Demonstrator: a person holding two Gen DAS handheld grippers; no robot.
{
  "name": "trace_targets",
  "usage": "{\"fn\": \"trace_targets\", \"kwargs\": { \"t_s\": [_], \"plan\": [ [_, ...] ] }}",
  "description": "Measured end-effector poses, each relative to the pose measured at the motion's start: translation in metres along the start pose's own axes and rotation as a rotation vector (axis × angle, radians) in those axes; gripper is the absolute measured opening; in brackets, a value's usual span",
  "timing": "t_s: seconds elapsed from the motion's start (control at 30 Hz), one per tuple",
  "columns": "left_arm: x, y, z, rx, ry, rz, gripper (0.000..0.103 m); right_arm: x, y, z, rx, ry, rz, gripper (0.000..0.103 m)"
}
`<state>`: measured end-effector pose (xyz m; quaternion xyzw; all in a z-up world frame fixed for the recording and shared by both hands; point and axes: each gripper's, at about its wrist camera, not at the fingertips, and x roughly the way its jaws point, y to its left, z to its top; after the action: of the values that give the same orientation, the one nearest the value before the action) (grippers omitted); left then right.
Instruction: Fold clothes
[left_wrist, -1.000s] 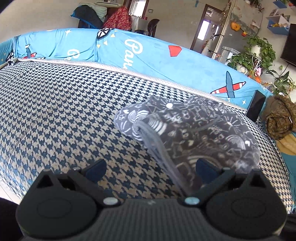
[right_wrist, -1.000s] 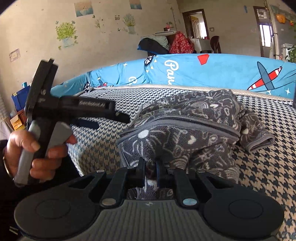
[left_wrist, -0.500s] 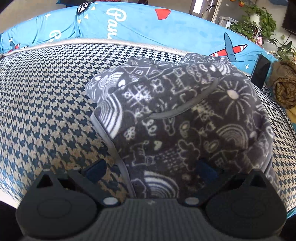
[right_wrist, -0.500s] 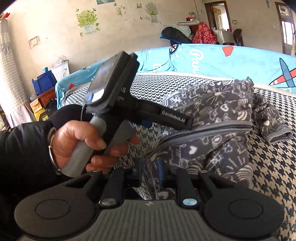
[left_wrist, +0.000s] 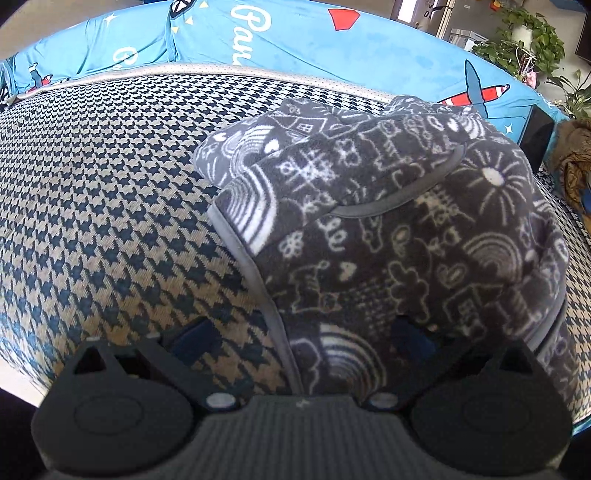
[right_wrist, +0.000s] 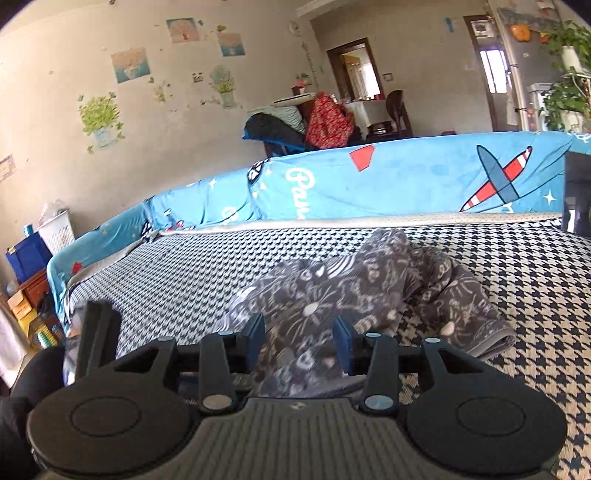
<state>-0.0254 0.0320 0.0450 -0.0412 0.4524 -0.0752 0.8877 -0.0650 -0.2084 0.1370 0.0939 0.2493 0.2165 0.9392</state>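
- Both grippers stand spread with nothing pinched: left gripper (left_wrist: 301, 336) wide, its fingers straddling the near hem of the fleece garment (left_wrist: 388, 229); right gripper (right_wrist: 299, 339) moderately parted over the same cloth.
- Garment lies bunched on the houndstooth cover (left_wrist: 110, 192), not yet flat.
- Likely step: taking a fresh grip on an edge; next, close on the hem and draw it over.
- Blue sheet (right_wrist: 388, 181) reads "Pau…", cut off.
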Motion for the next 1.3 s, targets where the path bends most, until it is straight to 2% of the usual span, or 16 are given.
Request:
{"fn": "trace_targets", "kwargs": {
  "t_s": [0.07,0.33,0.43,0.63,0.7,0.77,0.8,0.9,1.03,1.17,1.3],
  "plan": [
    [-0.001,0.001,-0.001,0.008,-0.003,0.009,0.103,0.013,-0.010,0.011,0.037,-0.015,-0.023,0.054],
    [0.000,0.000,-0.002,0.033,-0.010,0.026,0.103,0.067,-0.040,0.029,0.163,0.018,-0.118,0.059],
    [0.001,0.000,-0.003,0.041,-0.011,0.025,0.103,0.085,-0.053,0.031,0.235,0.042,-0.129,0.069],
    [-0.004,0.004,-0.001,0.055,-0.031,0.047,0.103,0.119,-0.078,0.029,0.398,0.078,-0.113,0.072],
    [-0.010,0.007,0.001,0.056,-0.061,0.079,0.103,0.124,-0.083,0.025,0.463,0.067,-0.072,0.061],
    [-0.017,0.011,0.004,0.051,-0.094,0.110,0.103,0.126,-0.080,0.025,0.477,0.057,-0.038,0.028],
    [-0.021,0.014,0.007,0.044,-0.108,0.118,0.103,0.126,-0.076,0.025,0.476,0.052,-0.022,0.024],
    [-0.040,0.024,0.017,0.016,-0.166,0.130,0.103,0.125,-0.064,0.027,0.462,0.030,0.042,0.019],
    [-0.072,0.033,0.039,0.004,-0.248,0.127,0.103,0.120,-0.025,0.035,0.338,0.003,0.199,0.018],
    [-0.100,0.045,0.062,-0.003,-0.315,0.140,0.103,0.127,0.020,0.030,0.187,0.044,0.282,0.018],
    [-0.110,0.055,0.088,-0.028,-0.326,0.110,0.103,0.138,0.062,0.016,0.044,0.102,0.342,0.018]
  ]
}}
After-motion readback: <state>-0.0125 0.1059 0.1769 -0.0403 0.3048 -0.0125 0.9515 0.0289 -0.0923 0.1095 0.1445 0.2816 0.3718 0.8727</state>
